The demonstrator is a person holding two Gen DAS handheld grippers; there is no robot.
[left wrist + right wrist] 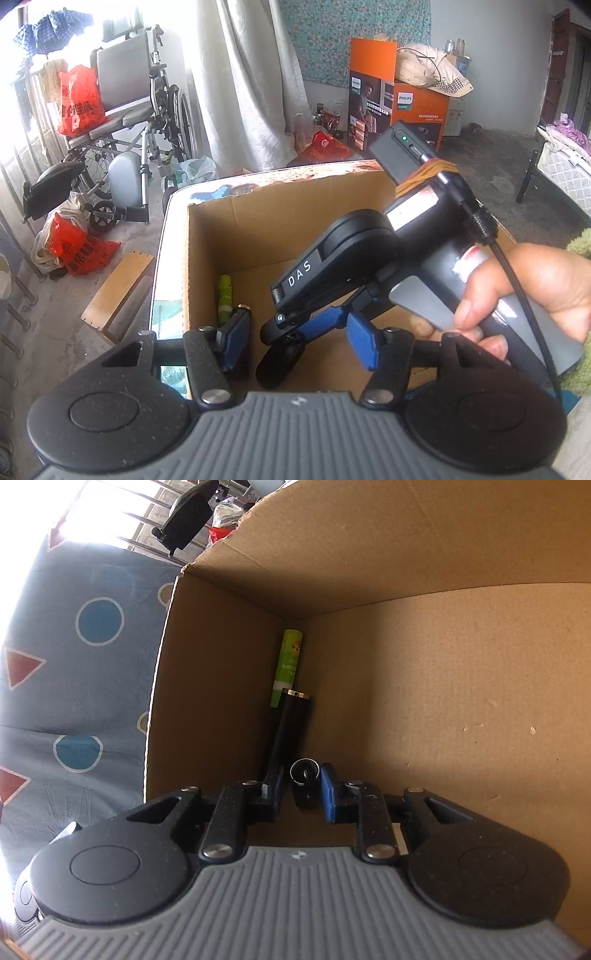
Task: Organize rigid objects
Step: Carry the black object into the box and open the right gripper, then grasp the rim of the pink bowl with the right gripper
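Note:
An open cardboard box (288, 206) takes up the middle of both views. Inside, a green tube (288, 664) and a long black tube (291, 723) lie along the left wall (207, 701). A short black cylinder (304, 786) with a ringed end sits on the box floor between the pads of my right gripper (301, 794); a narrow gap shows beside the left pad, so the jaws stand open around it. In the left wrist view the right gripper (295, 328), held by a hand (535, 295), reaches down into the box above that cylinder (277, 362). My left gripper (299, 336) hovers open over the box's near edge, holding nothing.
The box rests on a grey cloth (74, 664) with blue circles and red triangles. On the floor beyond are a wheelchair (136, 122), red bags (79, 99), a wooden board (118, 291) and an orange carton (391, 103). A bed frame (554, 173) stands at the right.

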